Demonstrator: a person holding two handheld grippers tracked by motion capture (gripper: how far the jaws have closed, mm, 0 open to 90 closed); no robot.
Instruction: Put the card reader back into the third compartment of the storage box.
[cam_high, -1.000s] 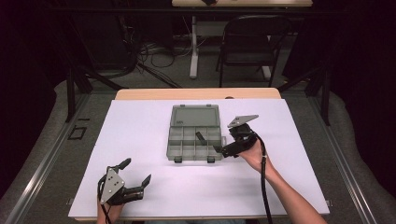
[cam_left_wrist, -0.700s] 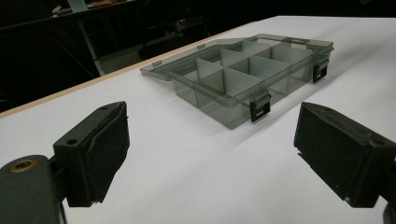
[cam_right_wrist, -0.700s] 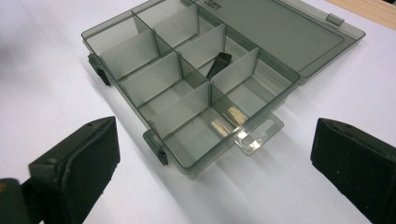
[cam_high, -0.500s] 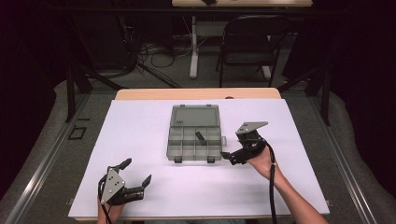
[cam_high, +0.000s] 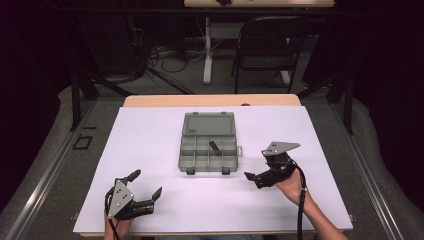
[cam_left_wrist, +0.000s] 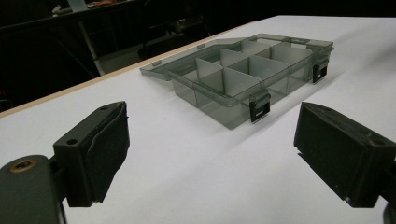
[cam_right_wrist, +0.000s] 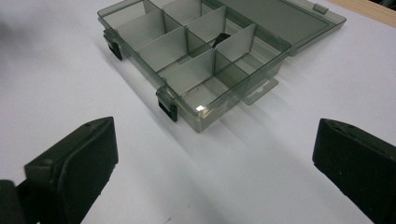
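A smoky clear compartment box (cam_high: 207, 155) lies mid-table with its lid (cam_high: 209, 124) swung flat open at the far side. One small black piece (cam_high: 215, 147) rests in a right-hand compartment. My right gripper (cam_high: 256, 164) hovers open just right of the box's near corner, jaws empty. Near the front left edge my left gripper (cam_high: 146, 183) is open and empty, well short of the box. The left gripper view has the box (cam_left_wrist: 243, 74) ahead between wide jaws. In the right gripper view the box (cam_right_wrist: 201, 51) and black piece (cam_right_wrist: 221, 38) lie beyond spread jaws.
A white sheet (cam_high: 150, 135) covers the table, with a strip of wooden tabletop (cam_high: 210, 100) along the far edge. A folding chair (cam_high: 267, 45) and cables stand on the floor beyond. A cable (cam_high: 301, 200) trails from the right gripper along the forearm.
My right gripper has drawn back from the box, toward the right and nearer the front edge. The left gripper has stayed put.
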